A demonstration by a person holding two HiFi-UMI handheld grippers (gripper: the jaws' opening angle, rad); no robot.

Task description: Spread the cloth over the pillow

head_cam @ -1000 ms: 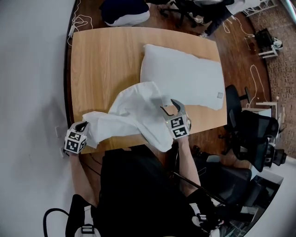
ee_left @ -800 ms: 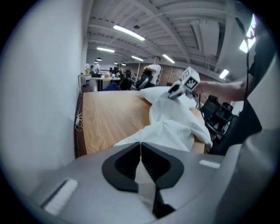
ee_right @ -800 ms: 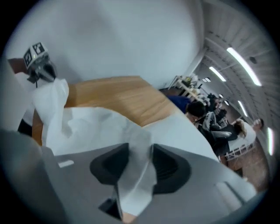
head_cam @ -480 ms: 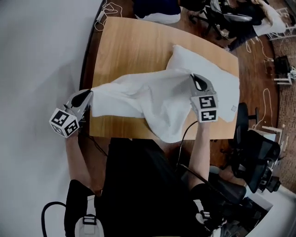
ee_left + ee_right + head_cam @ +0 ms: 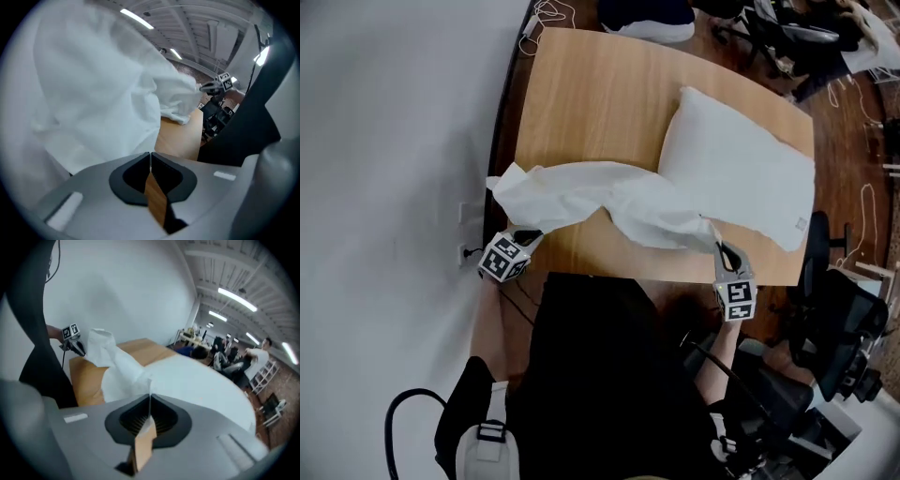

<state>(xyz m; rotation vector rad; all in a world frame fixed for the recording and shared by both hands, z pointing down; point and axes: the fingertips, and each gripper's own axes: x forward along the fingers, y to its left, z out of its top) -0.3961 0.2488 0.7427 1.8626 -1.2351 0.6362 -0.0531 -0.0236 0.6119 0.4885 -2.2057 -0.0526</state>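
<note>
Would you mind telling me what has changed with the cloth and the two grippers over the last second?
The right gripper, open a second ago, closed on the cloth and drew it rightwards, so the bunched cloth now stretches between both grippers. The left gripper kept its grip on the other end; the pillow stayed on the table.
</note>
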